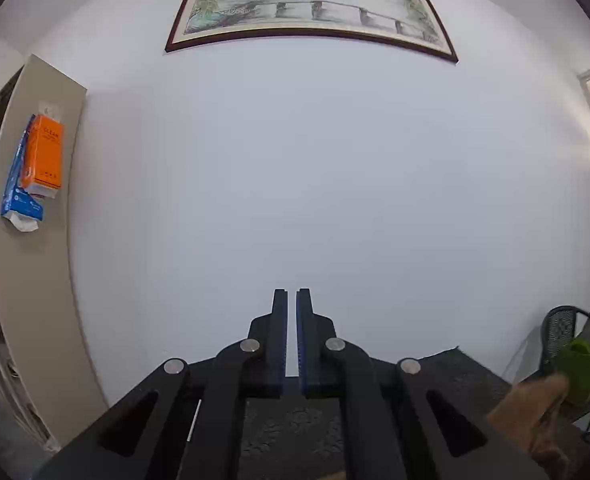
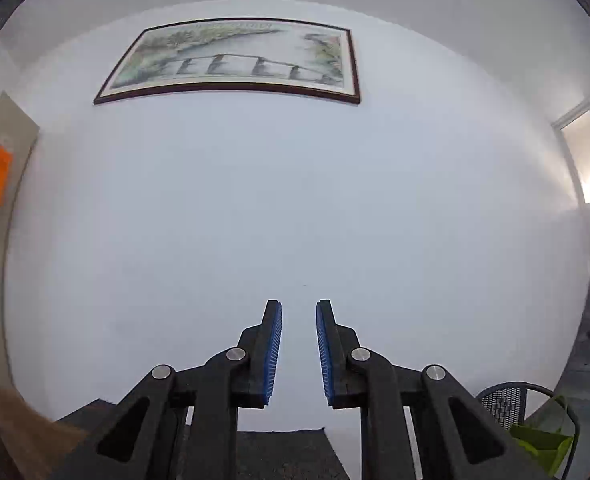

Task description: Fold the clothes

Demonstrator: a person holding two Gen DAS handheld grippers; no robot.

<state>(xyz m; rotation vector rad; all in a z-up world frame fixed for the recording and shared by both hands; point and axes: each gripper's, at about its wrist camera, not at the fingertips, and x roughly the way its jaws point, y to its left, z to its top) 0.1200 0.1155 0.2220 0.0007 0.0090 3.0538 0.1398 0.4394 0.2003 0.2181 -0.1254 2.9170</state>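
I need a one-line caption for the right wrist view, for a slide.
Right tool, empty with a small gap, faces a white wall under a framed painting.

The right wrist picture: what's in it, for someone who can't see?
The right claw points at a plain white wall, its blue-padded fingers slightly apart with nothing between them. A framed landscape painting hangs above, and a green bag sits at lower right.

Dark textured surface point(image 1: 455, 372), brown cloth point(image 1: 535, 404)

Black linkage fingers point(image 2: 273, 344), blue ribbed pads point(image 1: 301, 340), silver rivets point(image 2: 235, 354).
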